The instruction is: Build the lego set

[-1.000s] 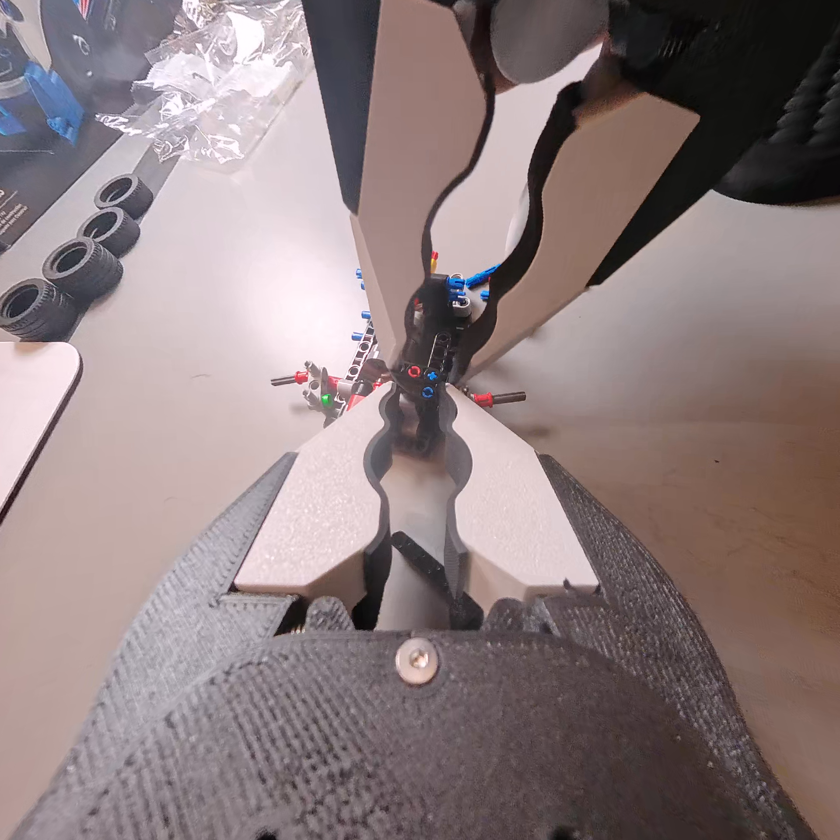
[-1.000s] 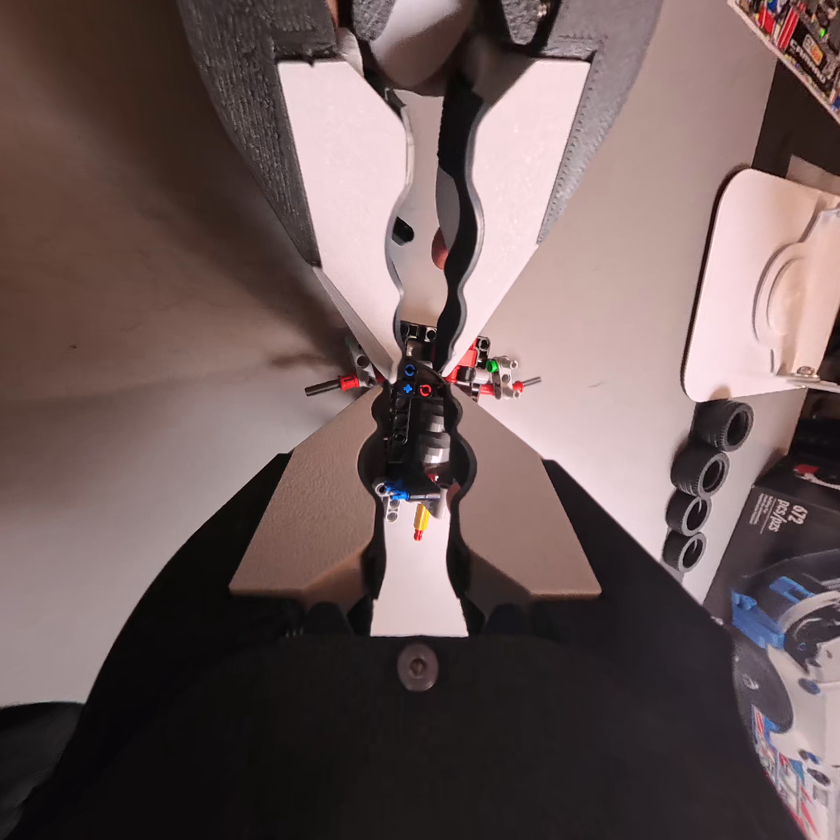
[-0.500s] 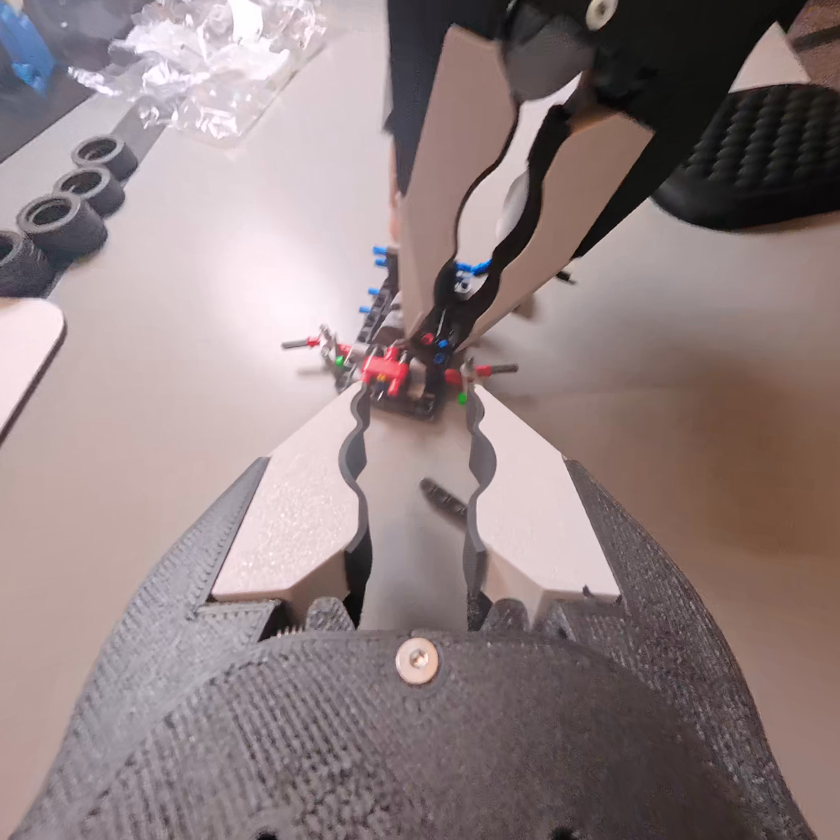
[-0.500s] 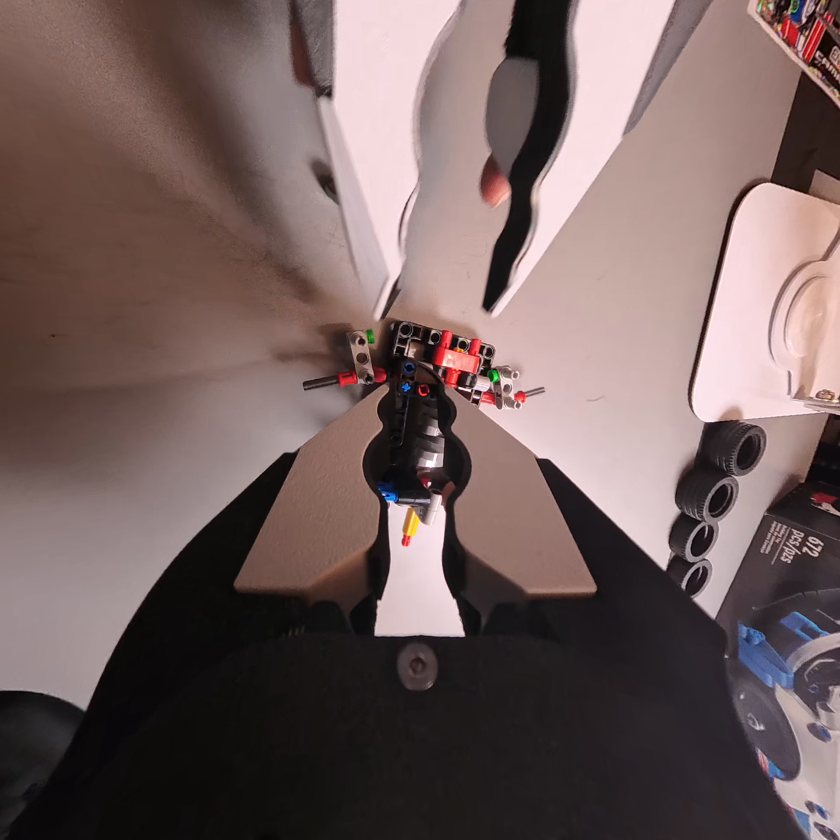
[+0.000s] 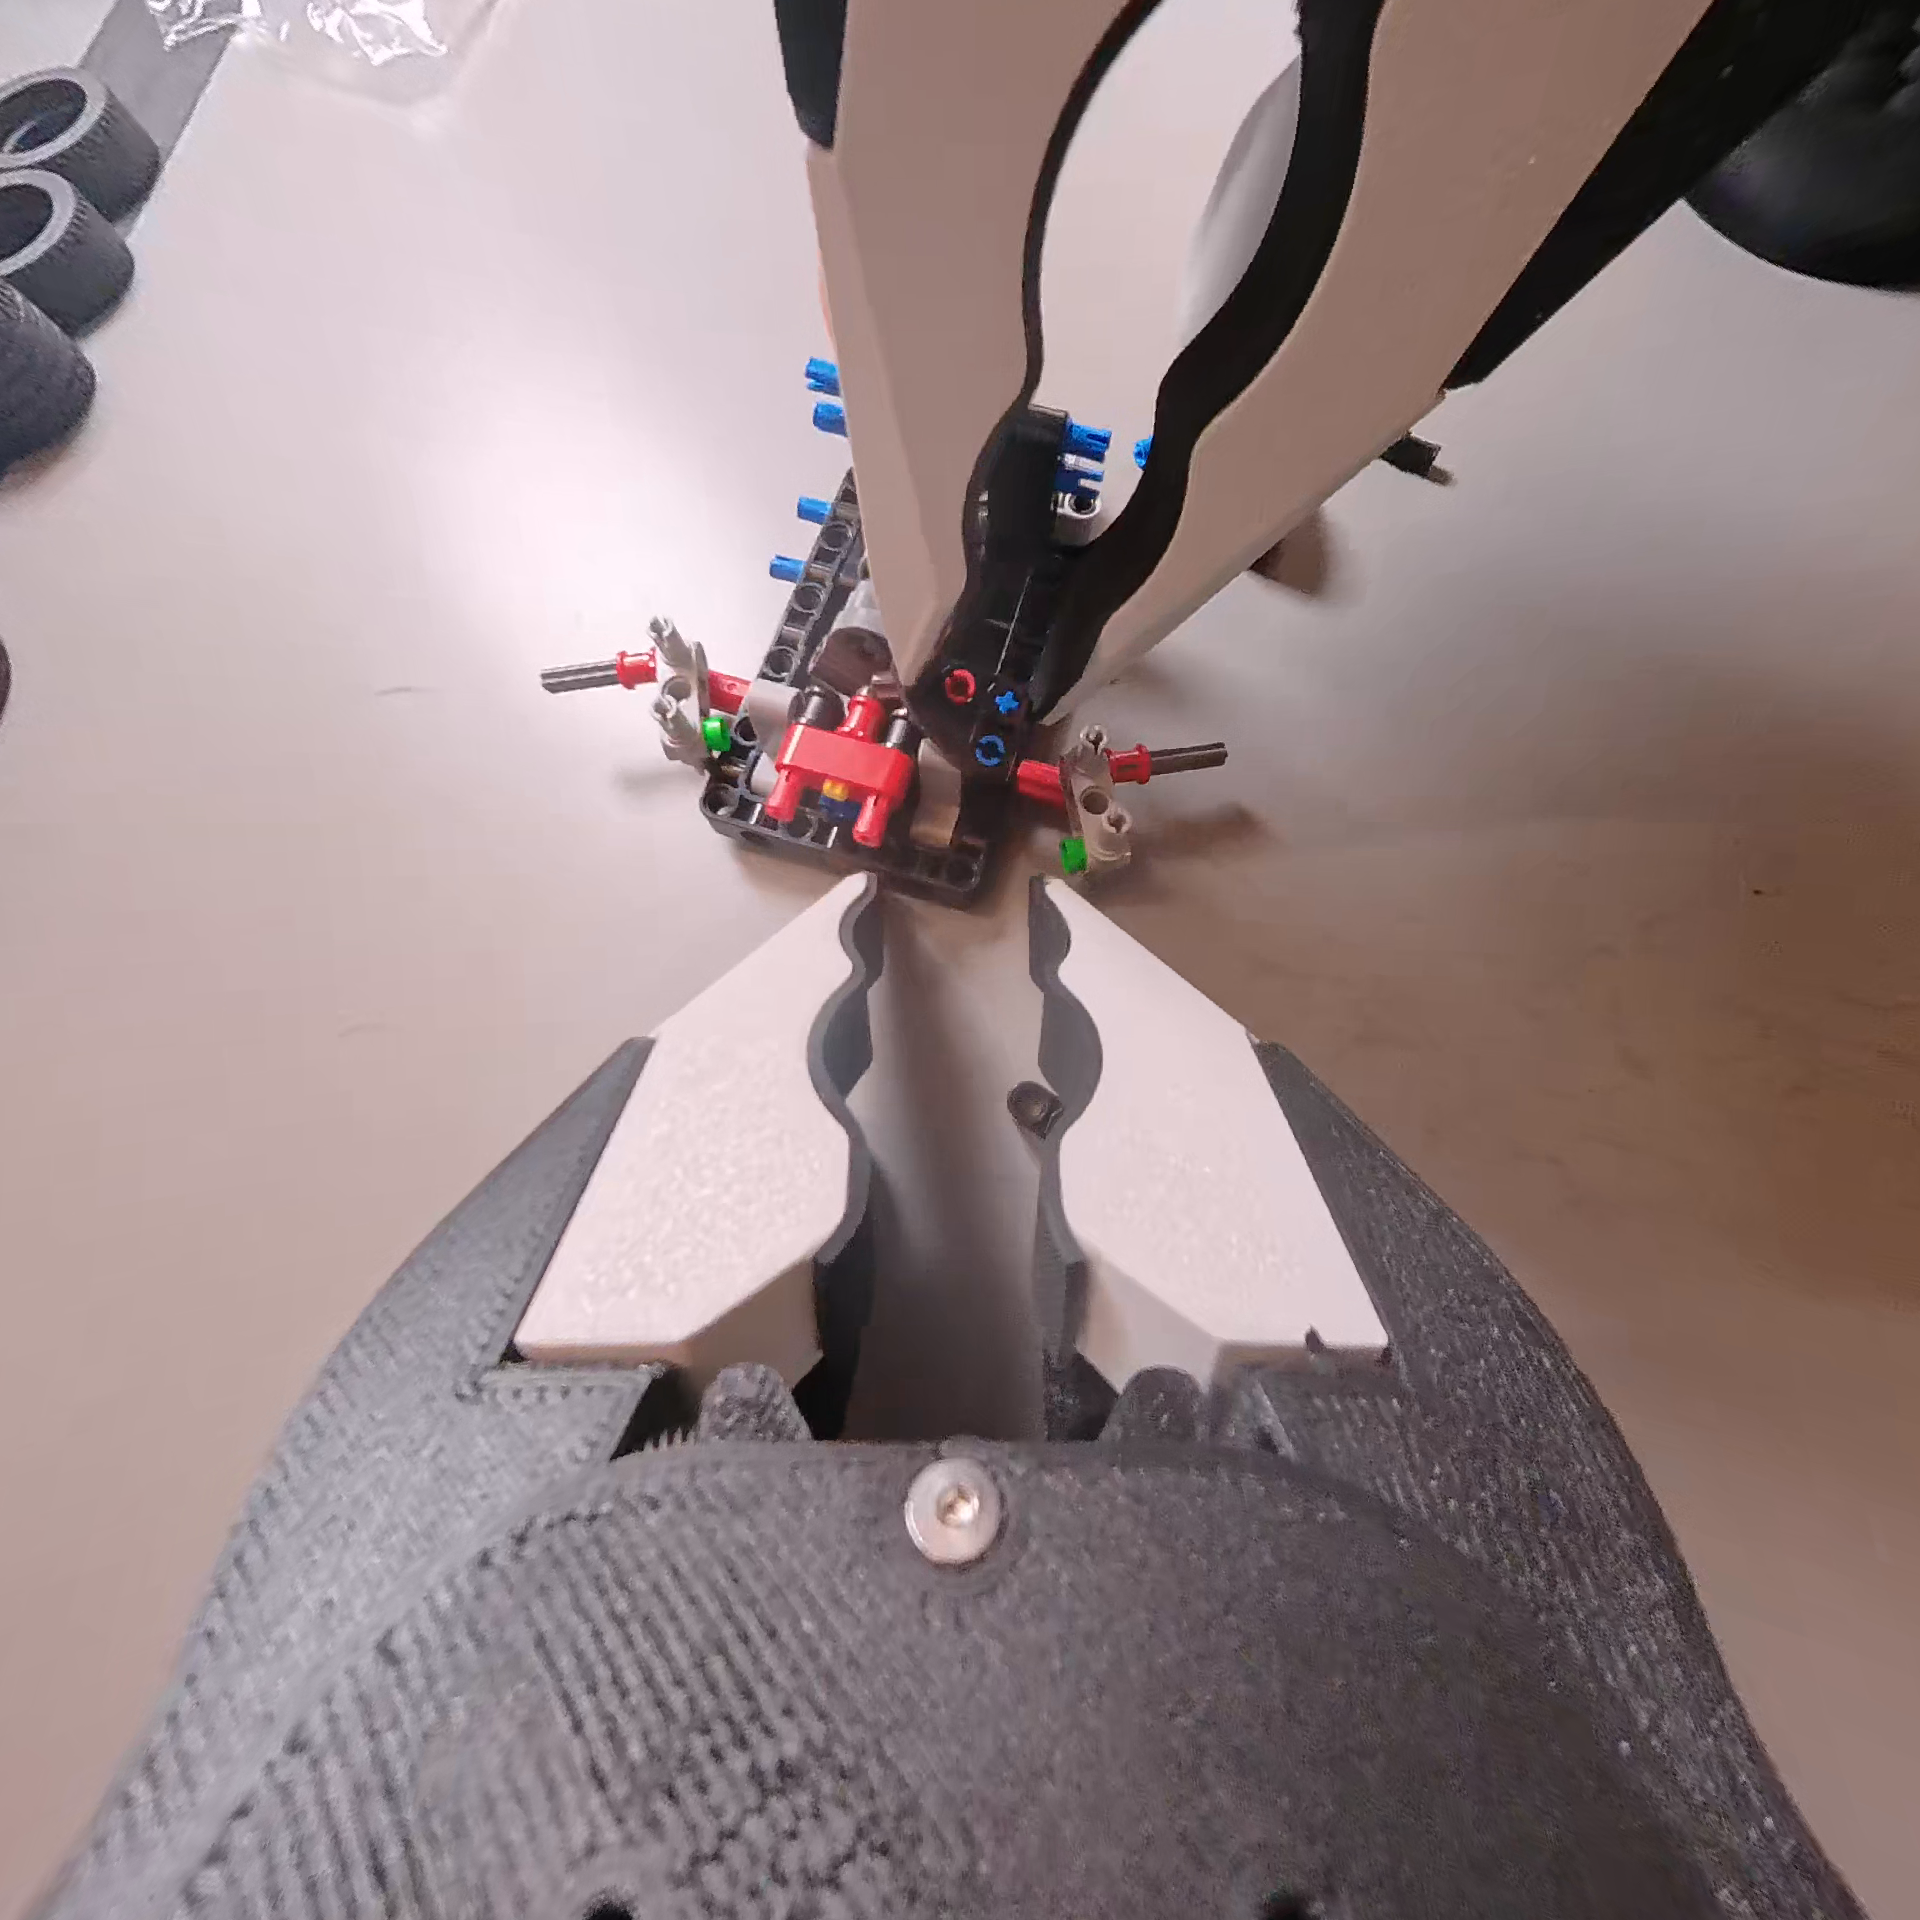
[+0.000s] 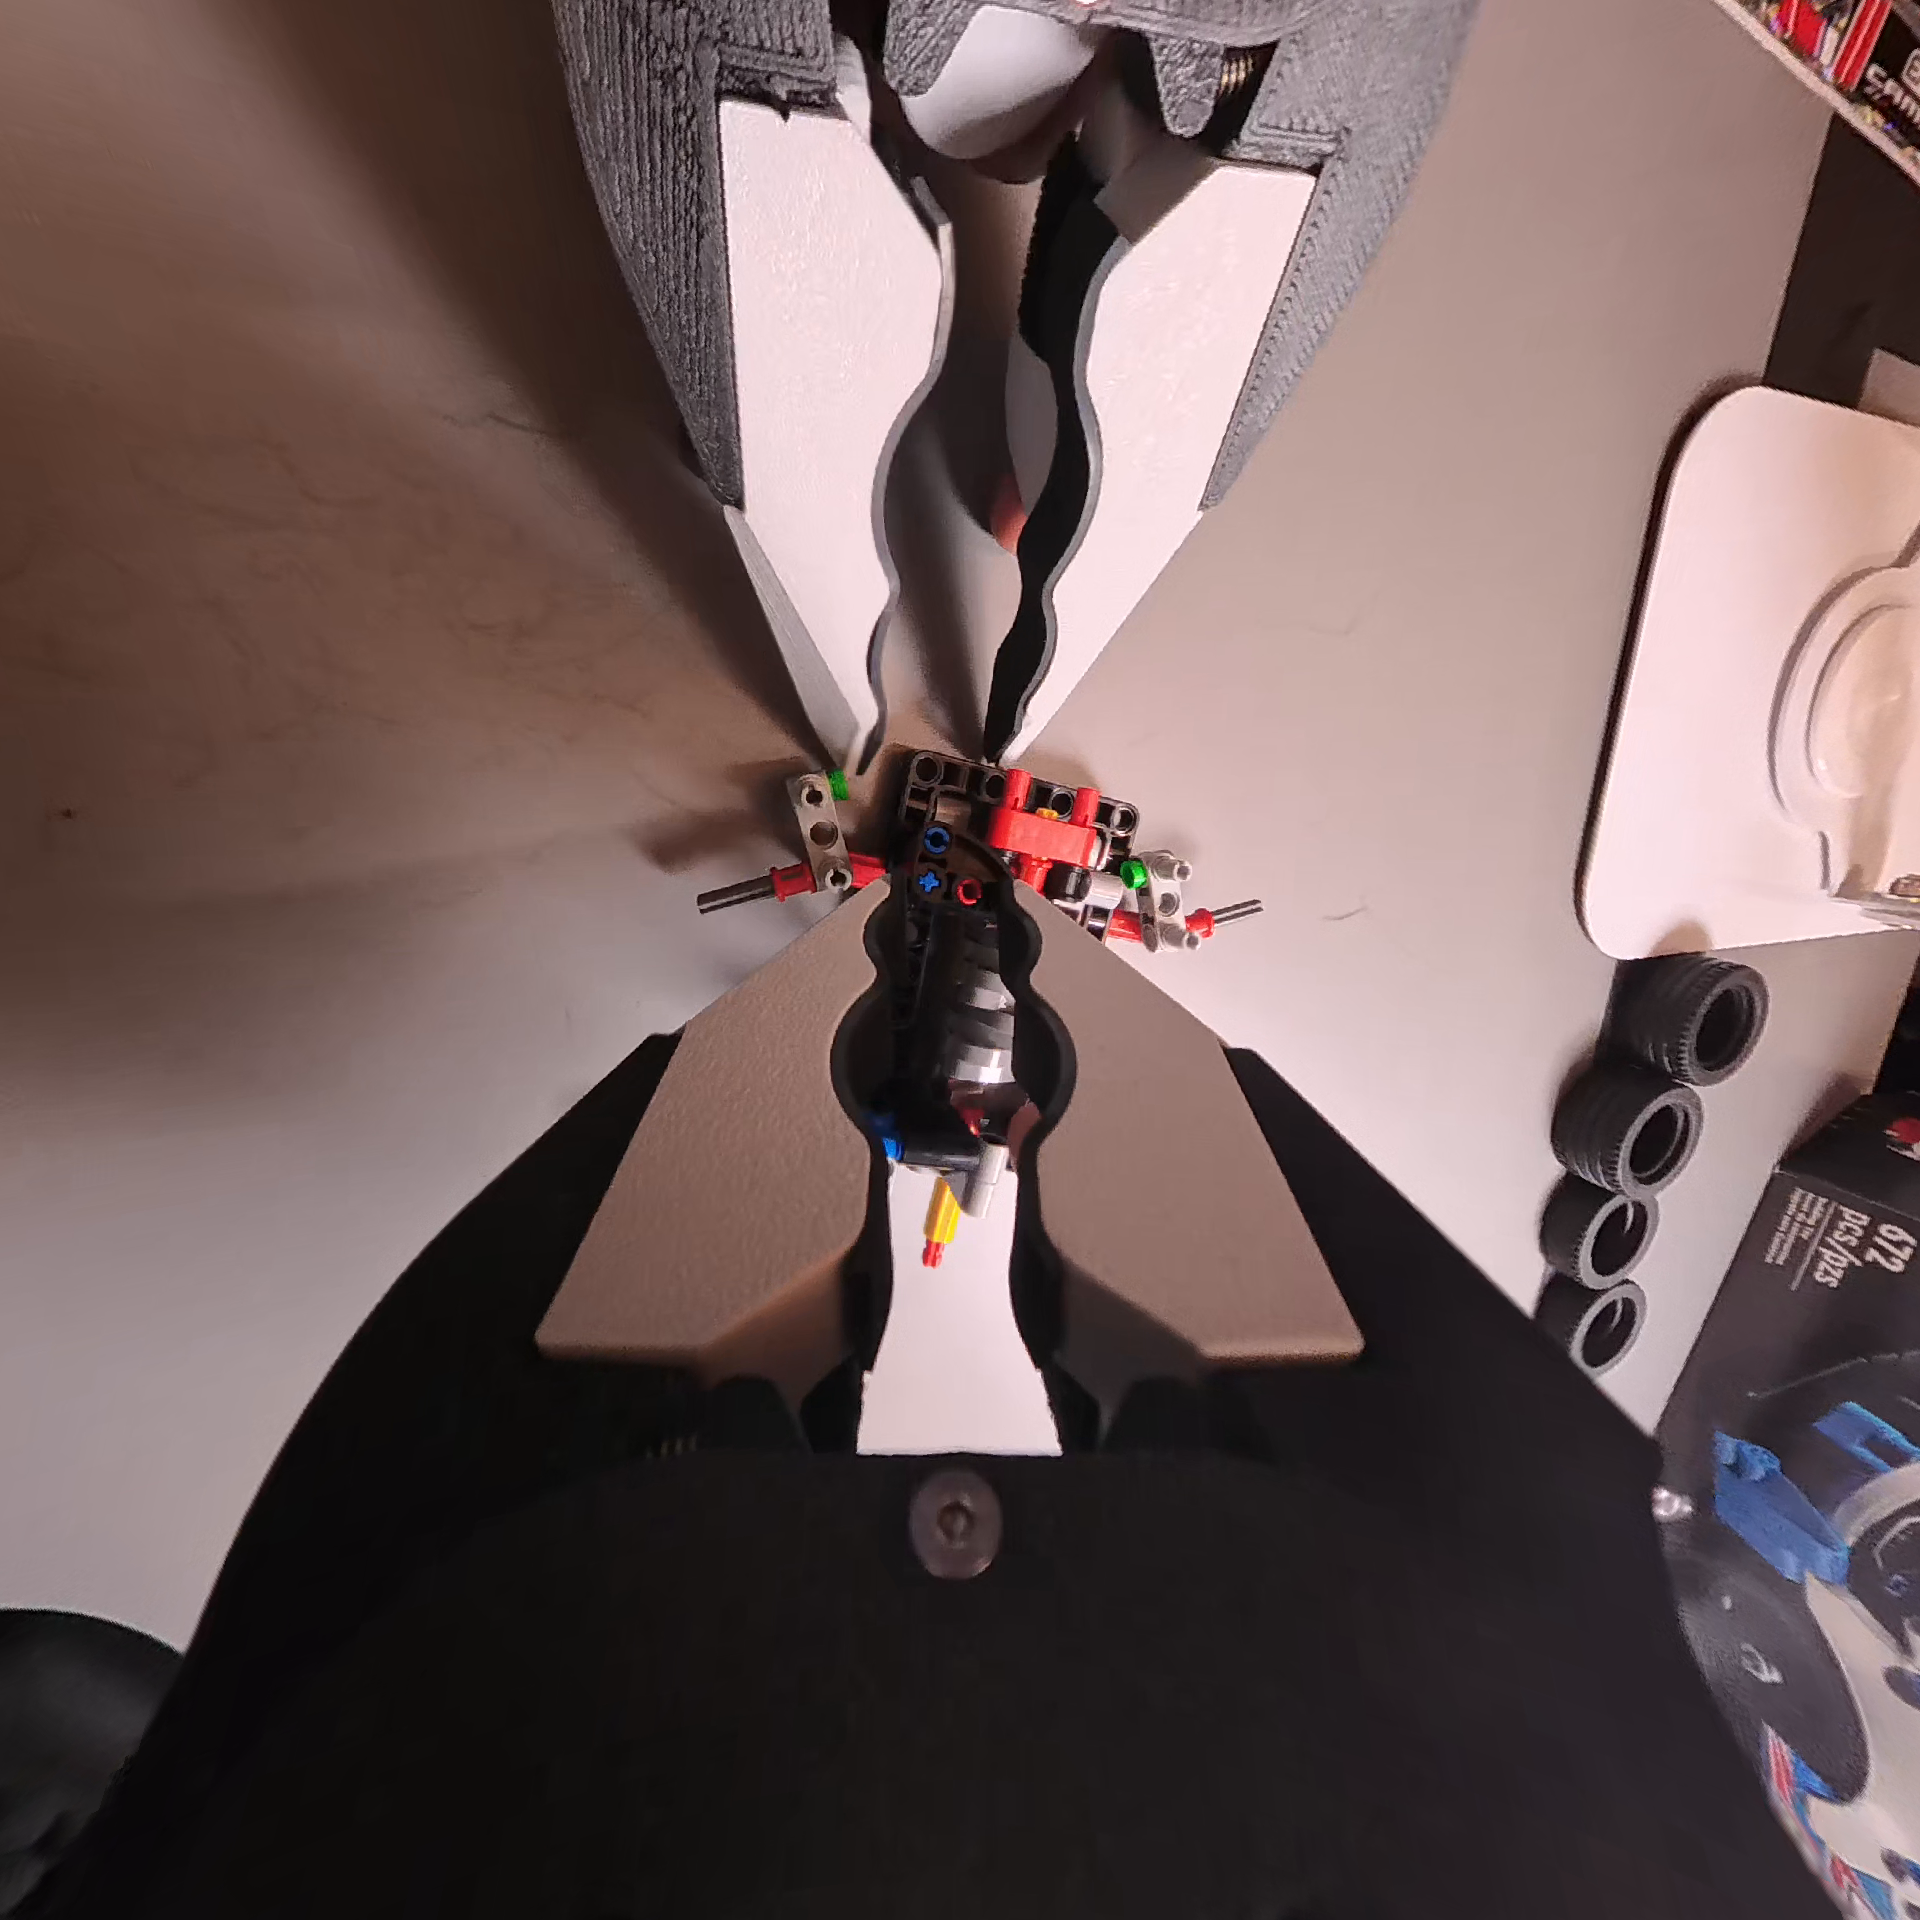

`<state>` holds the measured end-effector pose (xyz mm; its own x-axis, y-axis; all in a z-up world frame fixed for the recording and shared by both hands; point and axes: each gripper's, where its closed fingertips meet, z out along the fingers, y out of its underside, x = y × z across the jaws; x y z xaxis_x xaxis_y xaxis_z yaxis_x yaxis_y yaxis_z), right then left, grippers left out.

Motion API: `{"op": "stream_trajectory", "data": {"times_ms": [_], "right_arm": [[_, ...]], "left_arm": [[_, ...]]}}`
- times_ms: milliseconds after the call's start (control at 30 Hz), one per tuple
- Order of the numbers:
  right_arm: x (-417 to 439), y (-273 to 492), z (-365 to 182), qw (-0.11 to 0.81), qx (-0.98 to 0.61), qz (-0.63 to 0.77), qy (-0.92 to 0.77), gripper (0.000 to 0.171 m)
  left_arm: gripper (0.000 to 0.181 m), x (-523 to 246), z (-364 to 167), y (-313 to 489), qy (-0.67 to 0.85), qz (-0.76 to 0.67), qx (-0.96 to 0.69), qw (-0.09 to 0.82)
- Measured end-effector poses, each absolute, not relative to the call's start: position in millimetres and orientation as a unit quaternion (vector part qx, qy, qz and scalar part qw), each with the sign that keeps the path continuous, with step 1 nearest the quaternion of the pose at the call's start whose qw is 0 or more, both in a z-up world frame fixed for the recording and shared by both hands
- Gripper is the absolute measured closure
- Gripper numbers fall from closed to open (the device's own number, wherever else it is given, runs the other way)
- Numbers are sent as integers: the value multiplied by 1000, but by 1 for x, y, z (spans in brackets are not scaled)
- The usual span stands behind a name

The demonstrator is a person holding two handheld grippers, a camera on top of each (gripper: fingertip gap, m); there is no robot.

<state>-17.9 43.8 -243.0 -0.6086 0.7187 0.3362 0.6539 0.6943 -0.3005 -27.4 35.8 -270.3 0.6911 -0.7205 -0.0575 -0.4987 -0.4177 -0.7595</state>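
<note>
The lego assembly is a black frame with a red block, blue pins and grey arms on red axles, and it rests on the table. It also shows in the right wrist view. My right gripper is shut on the assembly's black beam with blue and red pin ends. In the left wrist view it reaches down from the top. My left gripper is open and empty, with its tips just short of the frame's near edge. In the right wrist view it faces my right gripper.
Black tyres stand in a row beside the set's box and a white board. The tyres and a clear plastic bag lie at the far left. A small dark piece lies under my left gripper. The grippers are tip to tip, or close to it.
My left gripper has opened, let go of the black frame and drawn back a little. The frame end now lies on the table. My right gripper stays shut on the beam.
</note>
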Motion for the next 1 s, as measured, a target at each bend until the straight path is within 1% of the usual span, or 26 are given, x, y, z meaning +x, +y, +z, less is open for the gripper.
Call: {"op": "stream_trajectory", "data": {"times_ms": [133, 467, 567, 667, 767, 867, 1000], "right_arm": [[-18, 44, -241, 231, -398, 82, -884, 158], [-7, 52, -238, 253, -410, 127, -867, 158], [-5, 50, -230, 266, -400, 166, -861, 158], [-3, 50, -222, 281, -393, 197, -853, 158], [-2, 50, -217, 290, -387, 217, -848, 158], [0, 47, -217, 290, -380, 231, -848, 158], [5, 49, -224, 282, -369, 213, -860, 158]], "left_arm": [[165, -26, -270, 38, 364, -132, -831, 400], [166, -15, -265, 30, 376, -151, -822, 401], [158, -27, -259, 38, 366, -142, -821, 413], [135, -30, -259, 45, 361, -154, -823, 411], [123, -26, -268, 49, 380, -149, -821, 400], [127, -21, -269, 52, 386, -147, -819, 399], [142, -17, -269, 51, 386, -145, -819, 399]]}}
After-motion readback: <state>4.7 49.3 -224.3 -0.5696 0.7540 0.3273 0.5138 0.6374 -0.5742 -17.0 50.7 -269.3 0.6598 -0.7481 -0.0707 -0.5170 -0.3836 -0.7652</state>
